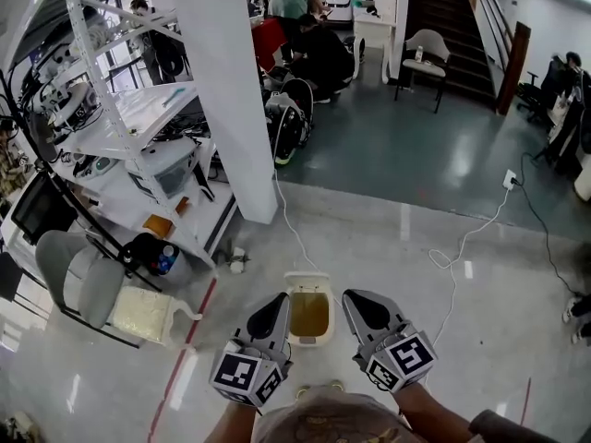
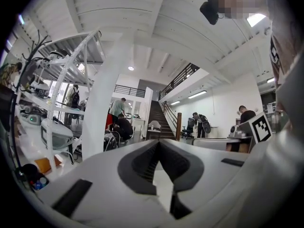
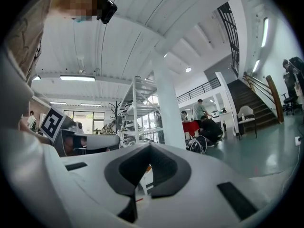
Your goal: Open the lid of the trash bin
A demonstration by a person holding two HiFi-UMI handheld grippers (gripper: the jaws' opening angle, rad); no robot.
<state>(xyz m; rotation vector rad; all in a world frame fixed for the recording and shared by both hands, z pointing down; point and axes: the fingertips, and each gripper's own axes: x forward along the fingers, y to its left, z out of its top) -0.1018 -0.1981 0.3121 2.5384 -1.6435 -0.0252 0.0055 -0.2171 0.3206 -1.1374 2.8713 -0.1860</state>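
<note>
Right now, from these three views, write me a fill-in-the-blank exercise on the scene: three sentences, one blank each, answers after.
1. In the head view, the trash bin shows on the floor ____ the left gripper and the right gripper.
2. The jaws of both grippers are ____, with nothing in them.
3. The cable lying on the floor to the bin's right is ____ in colour.
Missing words: between; shut; white.
</note>
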